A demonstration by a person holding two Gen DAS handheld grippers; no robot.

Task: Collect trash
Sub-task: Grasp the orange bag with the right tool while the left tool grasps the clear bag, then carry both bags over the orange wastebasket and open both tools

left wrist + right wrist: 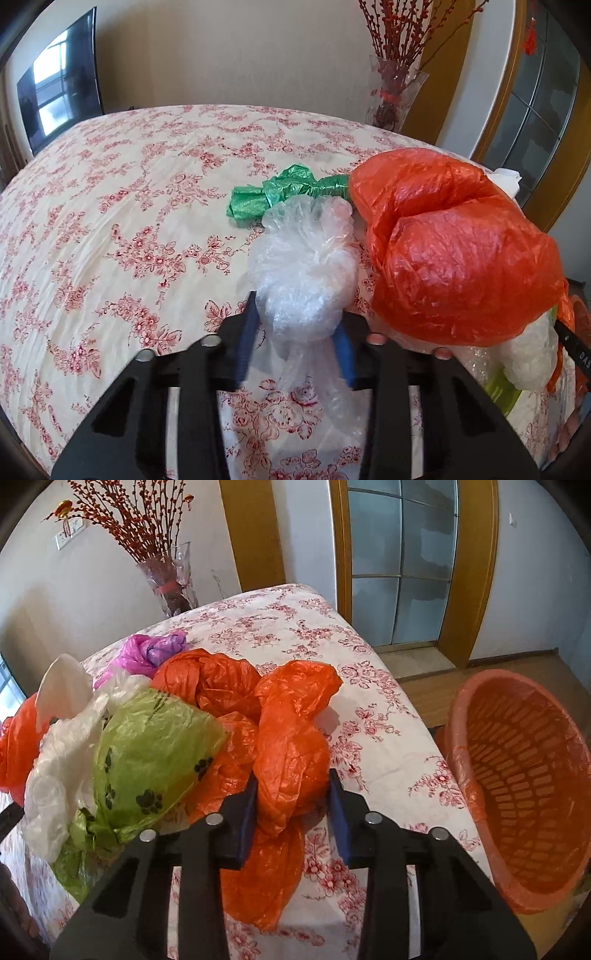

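Note:
My left gripper (295, 332) is shut on a crumpled clear plastic bag (303, 266), holding it over the floral tablecloth (110, 221). A green bag (280, 192) lies behind it and a puffed orange bag (454, 251) is to its right. My right gripper (291, 805) is shut on an orange plastic bag (291, 746) that hangs below the fingers. To its left are a lime bag with paw prints (147, 753), a white bag (59, 760), another orange bag (210, 683) and a pink bag (147, 653). An orange mesh basket (524, 775) stands off the table's right edge.
A glass vase with red branches (170, 579) stands at the table's far corner, also in the left wrist view (395, 92). A dark TV screen (59, 92) is on the far left wall. A glass door with a wooden frame (402, 561) is behind the table.

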